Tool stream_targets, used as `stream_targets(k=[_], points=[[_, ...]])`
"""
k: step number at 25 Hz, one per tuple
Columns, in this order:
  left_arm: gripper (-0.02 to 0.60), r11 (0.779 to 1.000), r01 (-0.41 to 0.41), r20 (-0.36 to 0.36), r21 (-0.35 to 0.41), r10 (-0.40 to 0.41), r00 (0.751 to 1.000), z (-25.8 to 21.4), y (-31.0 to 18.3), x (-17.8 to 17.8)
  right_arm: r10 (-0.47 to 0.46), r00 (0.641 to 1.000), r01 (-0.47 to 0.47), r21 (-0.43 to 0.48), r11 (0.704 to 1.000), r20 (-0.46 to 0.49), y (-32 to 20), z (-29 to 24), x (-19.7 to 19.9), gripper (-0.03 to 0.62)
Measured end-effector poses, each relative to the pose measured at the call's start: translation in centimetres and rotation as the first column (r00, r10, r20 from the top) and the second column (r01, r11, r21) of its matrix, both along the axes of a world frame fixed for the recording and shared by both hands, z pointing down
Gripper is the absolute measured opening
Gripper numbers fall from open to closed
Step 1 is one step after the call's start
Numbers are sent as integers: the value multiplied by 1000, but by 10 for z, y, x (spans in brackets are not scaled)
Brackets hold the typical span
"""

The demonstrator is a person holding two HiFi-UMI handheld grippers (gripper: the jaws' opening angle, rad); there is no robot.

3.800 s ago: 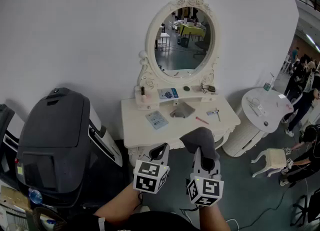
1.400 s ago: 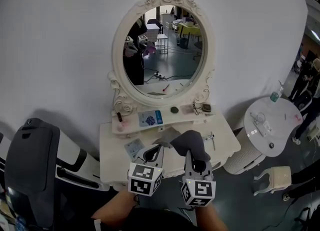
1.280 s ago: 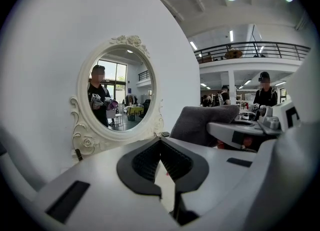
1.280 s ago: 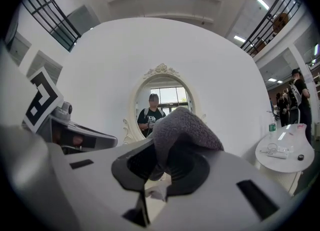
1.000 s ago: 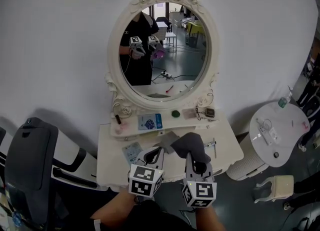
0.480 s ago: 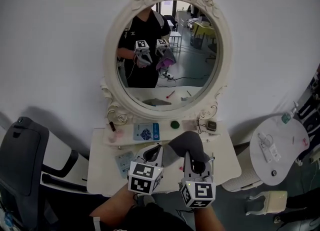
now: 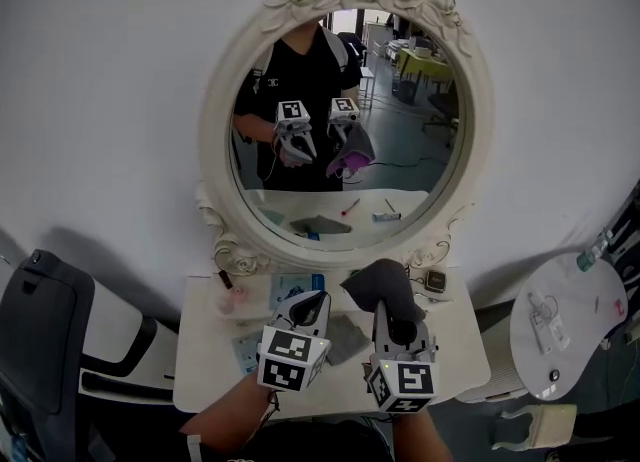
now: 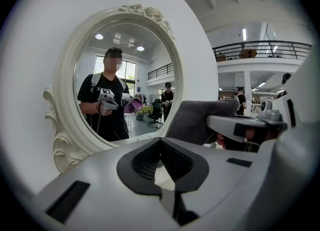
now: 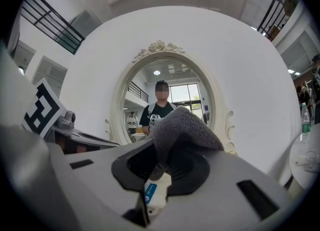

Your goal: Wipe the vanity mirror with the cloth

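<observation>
The oval vanity mirror (image 7: pixel 400 150) in its white carved frame fills the wall straight ahead, above the white vanity table (image 7: pixel 205 360). My right gripper (image 7: pixel 392 318) is shut on a grey cloth (image 7: pixel 378 285), held bunched above the table and short of the glass. In the right gripper view the cloth (image 9: pixel 185 125) bulges out of the jaws in front of the mirror (image 9: pixel 167 87). My left gripper (image 7: pixel 308 308) hangs beside it, shut and empty. The left gripper view shows the mirror (image 8: pixel 145 60) at left and the cloth (image 8: pixel 200 120) at right. The glass reflects a person holding both grippers.
A second grey cloth (image 7: pixel 346 338) lies on the tabletop. The vanity shelf holds a blue-and-white card (image 7: pixel 297 286), a lipstick (image 7: pixel 222 278) and a small watch-like item (image 7: pixel 433 280). A black chair (image 7: pixel 40 340) stands left, a round white side table (image 7: pixel 575 325) right.
The view has closed in on the vanity, so the mirror looms larger and higher. Both grippers now hang over the tabletop. The right one has kept the cloth throughout.
</observation>
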State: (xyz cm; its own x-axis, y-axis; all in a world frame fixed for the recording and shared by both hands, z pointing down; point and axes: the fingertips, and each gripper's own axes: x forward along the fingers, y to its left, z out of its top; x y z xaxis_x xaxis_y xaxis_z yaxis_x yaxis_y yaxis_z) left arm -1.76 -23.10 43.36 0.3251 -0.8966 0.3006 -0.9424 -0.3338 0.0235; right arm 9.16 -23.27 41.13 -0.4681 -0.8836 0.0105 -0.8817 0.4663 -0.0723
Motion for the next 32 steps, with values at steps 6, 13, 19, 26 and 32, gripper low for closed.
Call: stream_targets(k=[6,13,19,26,32], points=[[6,992,125,-23,0,-125,992,-3,-11,-42,-137,990,138,68,988,-21,-43,-33,-40,44],[6,949,314,-55,7,-313,948,-6,-21,-79,-267,961,275,233,933,-67,-102,-135,-78,44],[6,920,392,-38,9,-391,920,-8,-16,-93,-342,938,344,290,893,-60,-145,-248,-103,44],[6,896,444,-45,12,-443,896,-7,-6,-105,-321,942,334,395,856,-101,-152,-345,-133,44],[6,874,487,-67,14,-485,872,-4,6,-122,-315,948,310,358,881,-48,-162,-374,-147,44]])
